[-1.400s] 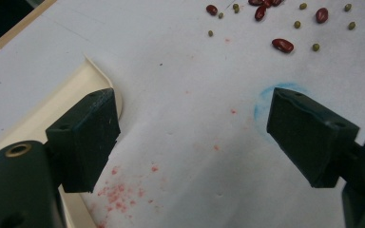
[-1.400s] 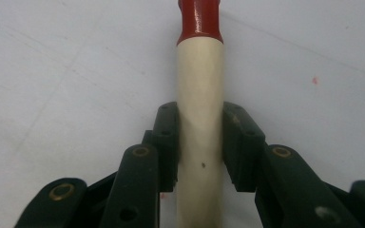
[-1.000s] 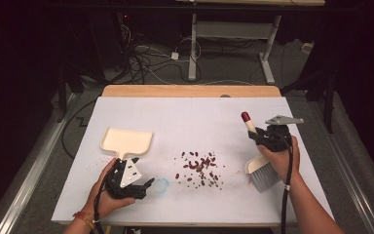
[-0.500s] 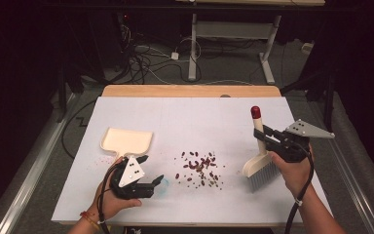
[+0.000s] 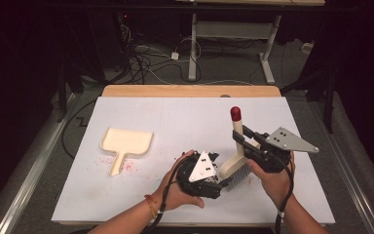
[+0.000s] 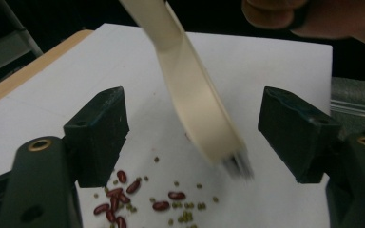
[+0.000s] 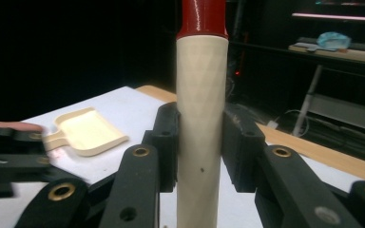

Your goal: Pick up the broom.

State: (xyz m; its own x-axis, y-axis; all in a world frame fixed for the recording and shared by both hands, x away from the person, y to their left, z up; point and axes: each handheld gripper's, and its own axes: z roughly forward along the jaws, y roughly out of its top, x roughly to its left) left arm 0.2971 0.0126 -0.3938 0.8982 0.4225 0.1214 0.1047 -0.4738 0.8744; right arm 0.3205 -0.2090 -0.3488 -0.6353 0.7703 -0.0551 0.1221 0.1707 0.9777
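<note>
One white table [image 5: 141,200] is seen across the middle of the high view. One cream dustpan [image 5: 125,143] lies at centre left, untouched. One cream brush [image 5: 237,156] with a red-tipped handle is clamped upright in the right gripper [image 5: 247,142] at centre right, bristles down. One left gripper [image 5: 209,179], just left of the bristles, has been closing its jaws; nothing is pressed between them. A small pile of red beans [image 6: 123,194] and tiny green ones is seen below them.
</note>
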